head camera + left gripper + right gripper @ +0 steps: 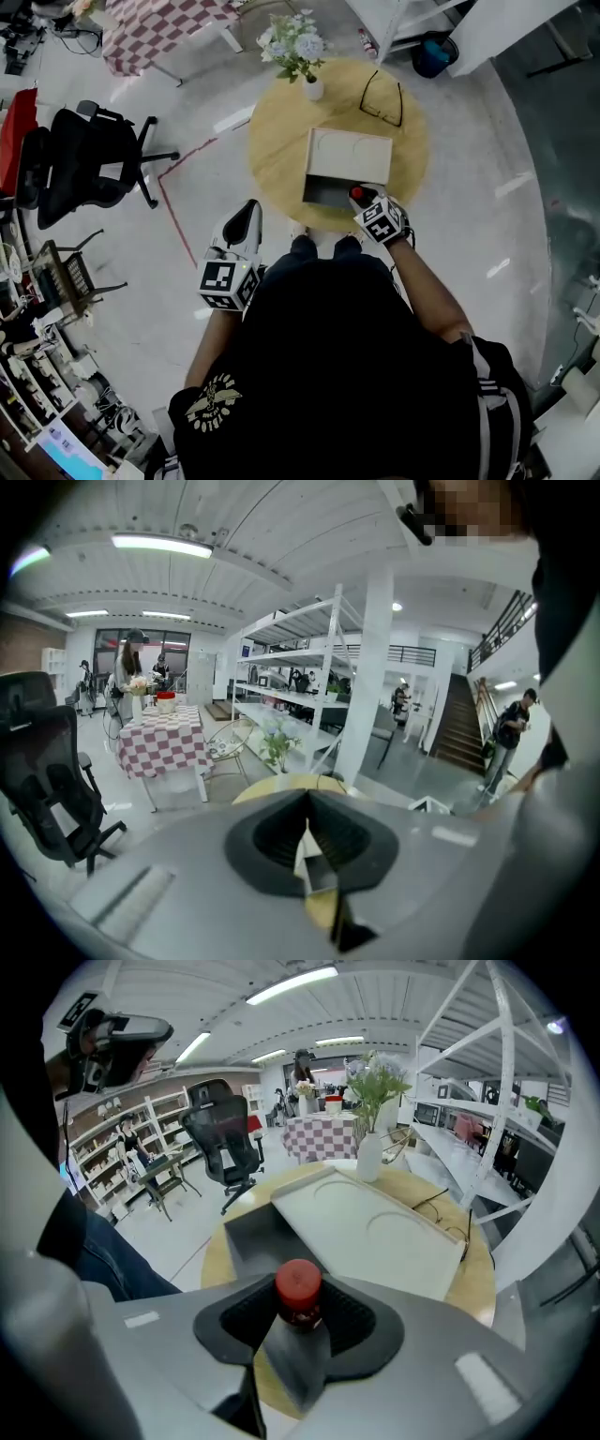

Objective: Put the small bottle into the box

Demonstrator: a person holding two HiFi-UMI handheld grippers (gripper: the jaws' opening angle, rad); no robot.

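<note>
Right gripper (297, 1333) tilted down, clamping small bottle (298, 1290).

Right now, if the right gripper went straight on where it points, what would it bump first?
Probably the open box on the round table. The right gripper, holding the small bottle, points down at its dark inside, though depth is hard to judge.

box (349, 156): on the table (272, 131), before us
vase (313, 89): behind the box, left
glasses (382, 98): behind it, right
small bottle (298, 1290): in our right gripper (298, 1324), at box's near edge
</note>
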